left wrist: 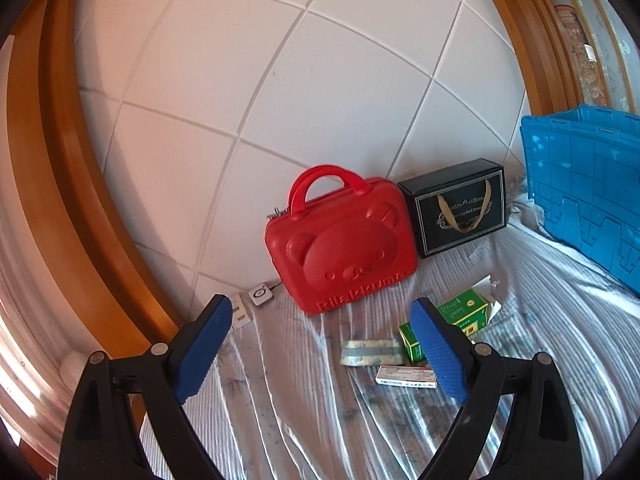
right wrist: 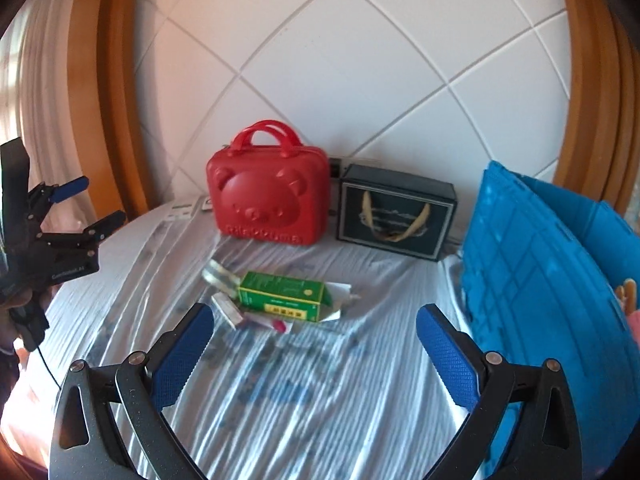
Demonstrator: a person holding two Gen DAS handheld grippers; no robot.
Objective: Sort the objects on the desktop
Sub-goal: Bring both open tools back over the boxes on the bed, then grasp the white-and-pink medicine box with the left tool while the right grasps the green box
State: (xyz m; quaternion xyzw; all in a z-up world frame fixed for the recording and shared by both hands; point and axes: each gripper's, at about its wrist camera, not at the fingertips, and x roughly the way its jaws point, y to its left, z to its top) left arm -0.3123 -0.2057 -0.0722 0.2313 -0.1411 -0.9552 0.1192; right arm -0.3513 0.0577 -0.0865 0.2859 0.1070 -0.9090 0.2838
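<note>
Desktop clutter, unsorted, on a pale striped cloth (right wrist: 320,392) spread over the work surface. At the back, against the white quilted panel (right wrist: 360,60): a red bear-faced carry case (right wrist: 266,204), upright and shut, with a dark gift box (right wrist: 394,216) with ribbon handles just beside it on the right. At the right edge: a blue plastic crate (right wrist: 532,264), its contents mostly hidden. Centre of the cloth: a loose heap comprising a green carton (right wrist: 280,296) with an open end flap, a silvery blister strip (right wrist: 218,276) at its left, a small white packet (right wrist: 228,310) and crumpled paper beneath it. Left gripper (right wrist: 90,204): jaws spread wide, nothing between them, held in the air at the left of the cloth, well apart from the heap. Right gripper (right wrist: 316,344): jaws likewise spread and empty, hovering near the heap without touching it. Progress, as judged: none visible; every small item lies in the heap, none in a container. Remaining: picking up each item and placing it, probably in the crate or the case, neither of which is shown to be the destination.
</note>
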